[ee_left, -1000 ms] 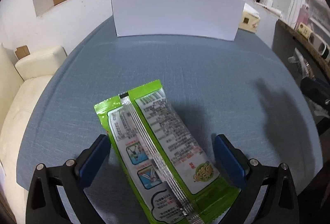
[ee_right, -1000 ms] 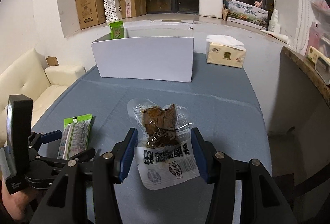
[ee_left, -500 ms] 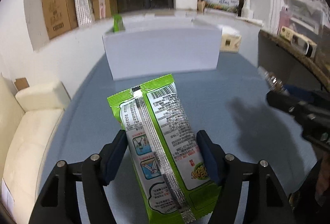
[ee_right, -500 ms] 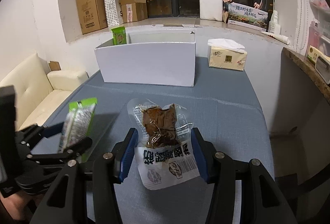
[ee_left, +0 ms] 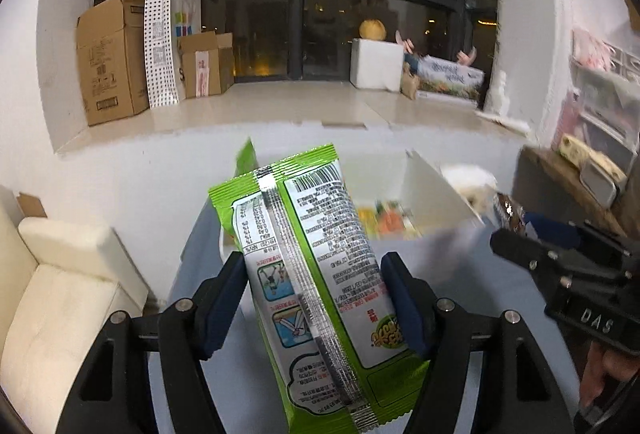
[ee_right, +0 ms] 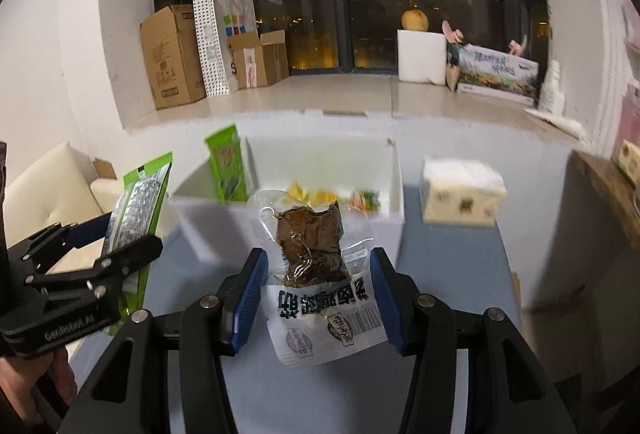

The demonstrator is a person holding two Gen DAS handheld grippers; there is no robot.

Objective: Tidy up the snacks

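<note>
Left gripper (ee_left: 314, 304): jaws have just closed in and now clamp the green snack pack (ee_left: 308, 274), back side facing me, held up off the tabletop (ee_right: 452, 266). Right gripper (ee_right: 316, 298): jaws partly closed, pinching the clear pouch of brown snack (ee_right: 316, 274), also lifted. Both sit just near of the white box (ee_right: 320, 162), which is open on top with another green pack (ee_right: 226, 164) upright at its left end and blurry yellow-orange packs inside. Tabletop is blue-grey cloth; tissue box (ee_right: 460, 194) right of the white box. Cream sofa (ee_left: 60, 294) to the left. Far side: dark window, sill with cardboard boxes (ee_right: 172, 54).
</note>
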